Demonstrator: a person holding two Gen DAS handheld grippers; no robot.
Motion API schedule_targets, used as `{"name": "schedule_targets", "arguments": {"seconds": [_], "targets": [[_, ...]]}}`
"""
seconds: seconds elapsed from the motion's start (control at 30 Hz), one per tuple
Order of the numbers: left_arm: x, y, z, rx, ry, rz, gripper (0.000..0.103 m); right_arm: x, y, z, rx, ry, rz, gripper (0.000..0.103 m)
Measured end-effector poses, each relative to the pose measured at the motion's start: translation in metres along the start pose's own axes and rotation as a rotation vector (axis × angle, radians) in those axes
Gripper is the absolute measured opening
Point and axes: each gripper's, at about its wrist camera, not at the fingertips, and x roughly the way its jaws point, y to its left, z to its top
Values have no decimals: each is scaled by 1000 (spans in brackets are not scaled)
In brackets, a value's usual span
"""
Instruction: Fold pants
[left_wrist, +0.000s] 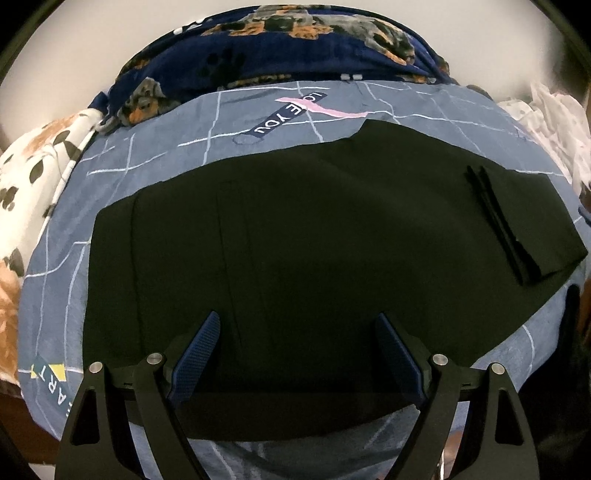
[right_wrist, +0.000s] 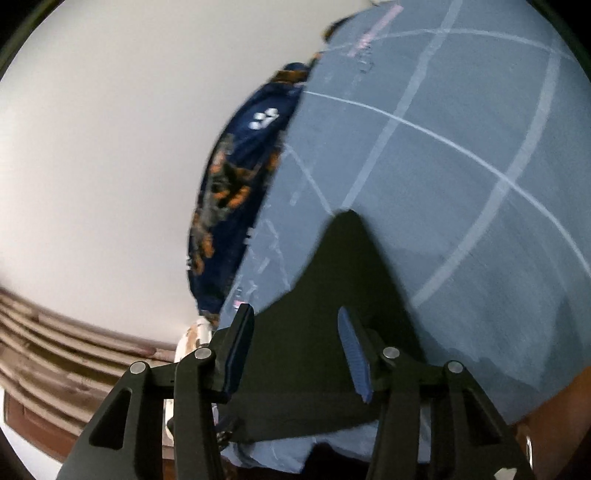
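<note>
A: Where are the black pants (left_wrist: 295, 236)?

B: Flat on the blue grid bedsheet (left_wrist: 155, 147), filling mid-frame, leg end folded back at right.

A: Claws?

B: Left claw (left_wrist: 297, 354) spread wide over the near edge, holding nothing. Right claw (right_wrist: 295, 350) also spread, black fabric between the pads, not pinched as far as I can tell; view is blurry.

A: Risks?

B: Probably pinching sheet along with fabric, or catching one layer only, so the fold skews.

Dim indoor light; black pants (left_wrist: 295, 236) lose detail. Right wrist view motion-blurred. Fisheye bending, dark corners.
</note>
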Motion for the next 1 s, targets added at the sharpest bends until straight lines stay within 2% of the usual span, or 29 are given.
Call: {"name": "schedule_targets", "arguments": {"seconds": [0.13, 0.2, 0.3, 0.33, 0.37, 0.4, 0.5, 0.57, 0.63, 0.8, 0.87, 0.9, 0.93, 1.0], "targets": [[-1, 0, 0, 1, 2, 5, 86, 23, 4, 27, -44, 9, -32, 46], [-2, 0, 0, 3, 2, 9, 86, 34, -1, 37, -19, 26, 6, 46], [-1, -1, 1, 2, 8, 14, 86, 54, -7, 51, -16, 67, -30, 46], [0, -1, 1, 3, 10, 14, 86, 59, -11, 53, -7, 73, -65, 44], [0, -2, 1, 6, 12, 17, 86, 62, -16, 55, 10, 80, -96, 39], [0, -2, 1, 9, 11, 18, 86, 65, -22, 56, 30, 83, -106, 28], [1, -2, 0, 10, 13, 18, 86, 64, -38, 57, 91, 96, -117, 8], [2, -2, -1, 12, 15, 21, 86, 60, -43, 57, 120, 106, -97, 8], [2, -2, -1, 12, 13, 19, 86, 53, -39, 56, 106, 84, -78, 17], [2, -3, -1, 15, 11, 17, 86, 54, -29, 58, 70, 75, -42, 28], [1, -3, -1, 17, 11, 16, 86, 64, -31, 60, 72, 93, -58, 26], [1, -3, -1, 17, 11, 15, 86, 68, -34, 61, 79, 99, -85, 16], [0, -3, -1, 17, 12, 14, 86, 68, -40, 60, 108, 100, -84, 13], [0, -4, -1, 16, 13, 14, 86, 60, -46, 59, 145, 92, -55, 14]]}}
